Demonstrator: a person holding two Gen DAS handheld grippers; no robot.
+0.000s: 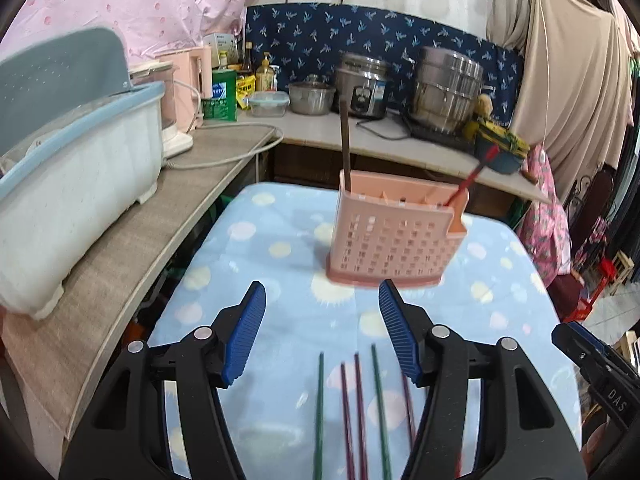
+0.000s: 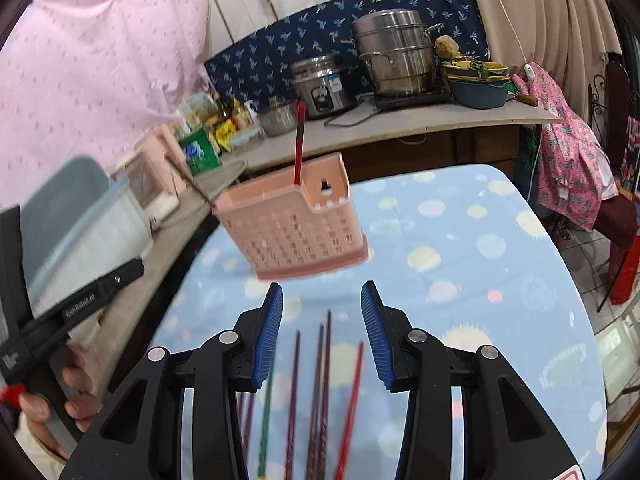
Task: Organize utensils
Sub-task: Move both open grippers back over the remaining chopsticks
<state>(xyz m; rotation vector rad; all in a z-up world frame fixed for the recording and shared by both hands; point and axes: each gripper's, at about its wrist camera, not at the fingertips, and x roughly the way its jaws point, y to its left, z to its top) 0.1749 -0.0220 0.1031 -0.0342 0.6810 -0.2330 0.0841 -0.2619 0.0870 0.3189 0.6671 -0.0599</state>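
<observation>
a: where are the chopsticks (image 1: 362, 412)?
b: flat on the worktop (image 1: 280, 264), before the pink holder (image 1: 394, 232).
a: grippers?
b: left gripper (image 1: 322, 332) and right gripper (image 2: 322, 334) part-open, empty. thin, stiff, slippery sticks; pinch mid-shaft.

Background: steel steamer pot (image 2: 394, 56) and rice cooker (image 1: 365, 86) on rear tabletop (image 1: 320, 130) (navy leaf-print cloth (image 1: 312, 40) behind), pink curtain (image 2: 92, 80) left.
</observation>
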